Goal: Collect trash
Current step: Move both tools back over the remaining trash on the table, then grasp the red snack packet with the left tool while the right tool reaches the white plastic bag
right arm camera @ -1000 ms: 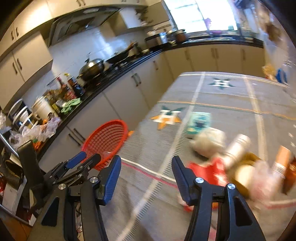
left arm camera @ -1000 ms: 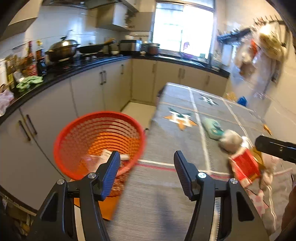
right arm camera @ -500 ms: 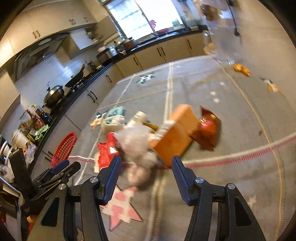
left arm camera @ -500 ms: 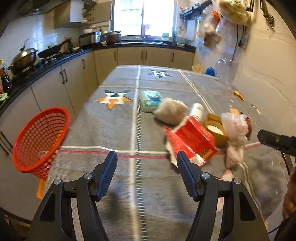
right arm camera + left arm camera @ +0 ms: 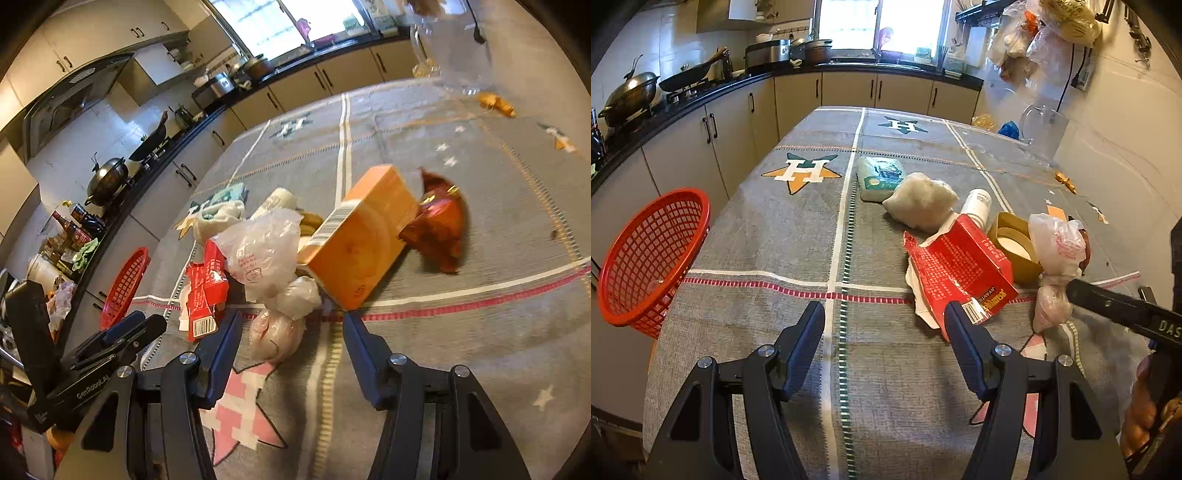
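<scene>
Orange box (image 5: 364, 236) lies flat, long axis seemingly toward far-right

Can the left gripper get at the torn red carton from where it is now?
Probably yes. The left gripper is open and empty, the torn red carton lies just beyond its right finger, and only bare tablecloth lies between.

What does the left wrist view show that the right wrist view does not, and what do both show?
Only the left wrist view: the orange star on the cloth and the brown paper bowl. Only the right wrist view: the orange box and the dark red wrapper. Both: the red basket, the torn red carton and the plastic bag.
</scene>
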Demonstrator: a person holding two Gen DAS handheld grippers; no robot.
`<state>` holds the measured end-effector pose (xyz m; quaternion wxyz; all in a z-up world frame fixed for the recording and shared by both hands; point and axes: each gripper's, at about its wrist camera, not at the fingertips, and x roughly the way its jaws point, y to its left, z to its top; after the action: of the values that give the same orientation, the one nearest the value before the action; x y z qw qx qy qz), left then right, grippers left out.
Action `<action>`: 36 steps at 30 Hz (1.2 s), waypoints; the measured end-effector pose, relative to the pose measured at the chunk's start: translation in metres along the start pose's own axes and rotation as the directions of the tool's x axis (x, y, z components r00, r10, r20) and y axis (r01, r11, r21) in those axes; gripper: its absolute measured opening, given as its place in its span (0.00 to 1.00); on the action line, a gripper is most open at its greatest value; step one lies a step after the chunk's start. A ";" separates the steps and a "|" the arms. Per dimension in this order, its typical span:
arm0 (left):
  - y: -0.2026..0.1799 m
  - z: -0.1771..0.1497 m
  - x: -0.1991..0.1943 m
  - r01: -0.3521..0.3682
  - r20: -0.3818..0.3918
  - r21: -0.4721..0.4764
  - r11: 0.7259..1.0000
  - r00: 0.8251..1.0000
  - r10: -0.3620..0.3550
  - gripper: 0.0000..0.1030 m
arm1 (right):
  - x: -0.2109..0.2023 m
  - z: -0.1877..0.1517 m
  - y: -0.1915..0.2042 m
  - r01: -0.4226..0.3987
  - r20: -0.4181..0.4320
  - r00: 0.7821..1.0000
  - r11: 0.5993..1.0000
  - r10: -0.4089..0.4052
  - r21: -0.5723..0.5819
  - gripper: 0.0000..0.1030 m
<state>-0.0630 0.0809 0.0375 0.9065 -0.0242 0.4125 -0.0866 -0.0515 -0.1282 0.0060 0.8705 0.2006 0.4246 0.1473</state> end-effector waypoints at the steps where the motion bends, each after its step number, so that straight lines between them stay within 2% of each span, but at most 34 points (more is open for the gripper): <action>1: 0.001 0.001 0.001 0.002 -0.003 -0.003 1.000 1.000 -0.002 0.64 | 0.004 0.001 0.000 -0.005 -0.008 1.000 1.000 0.005 0.008 0.59; 4: 0.003 0.005 0.009 0.009 -0.021 -0.019 1.000 1.000 -0.010 0.64 | 0.014 0.003 -0.002 -0.017 -0.024 1.000 1.000 0.017 0.023 0.44; 5: 0.003 0.006 0.011 0.015 -0.027 -0.025 1.000 1.000 -0.015 0.64 | 0.018 0.004 -0.002 -0.029 -0.029 0.999 0.999 0.030 0.025 0.36; 7: 0.004 0.009 0.016 0.034 -0.041 -0.039 0.999 0.999 -0.035 0.64 | 0.018 0.003 -0.002 -0.045 -0.023 0.999 0.999 0.046 0.023 0.30; 12: -0.001 0.017 0.031 0.078 -0.075 -0.060 0.995 0.994 -0.083 0.63 | 0.003 0.001 0.001 -0.047 0.025 0.999 0.999 0.048 -0.013 0.30; 14: -0.006 0.019 0.038 0.101 -0.095 -0.065 0.993 0.990 -0.107 0.50 | -0.001 0.001 -0.001 -0.050 0.035 0.998 0.999 0.050 -0.018 0.30; 15: -0.009 0.019 0.041 0.105 -0.101 -0.064 0.992 0.989 -0.112 0.47 | -0.003 0.001 -0.002 -0.050 0.037 0.998 0.999 0.051 -0.018 0.30; 18: -0.017 0.021 0.047 0.101 -0.104 -0.041 0.994 0.989 -0.105 0.33 | -0.007 0.000 -0.005 -0.051 0.045 0.998 0.999 0.052 -0.014 0.30; 19: -0.019 0.021 0.048 0.105 -0.109 -0.037 0.994 0.988 -0.108 0.24 | -0.007 0.000 -0.007 -0.053 0.045 0.998 0.999 0.054 -0.010 0.30; 21: -0.025 0.022 0.050 0.101 -0.105 -0.033 0.994 0.989 -0.104 0.19 | -0.008 -0.001 -0.008 -0.057 0.045 0.997 0.998 0.057 -0.005 0.30; 22: -0.026 0.023 0.050 0.100 -0.103 -0.032 0.995 0.989 -0.102 0.10 | -0.008 -0.001 -0.009 -0.056 0.046 0.997 0.998 0.056 -0.004 0.30; 26: -0.027 0.022 0.045 0.090 -0.076 -0.023 0.996 0.993 -0.091 0.03 | -0.011 -0.002 -0.011 -0.059 0.052 0.997 0.998 0.058 0.003 0.30; 36: -0.025 0.016 0.010 0.053 0.033 0.020 0.998 0.998 -0.053 0.02 | -0.019 -0.004 0.002 -0.054 0.070 0.996 0.998 0.056 -0.024 0.30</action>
<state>-0.0475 0.0545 0.0436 0.9108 -0.0280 0.3957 -0.1141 -0.0663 -0.1333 0.0178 0.8828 0.2075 0.3863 0.1686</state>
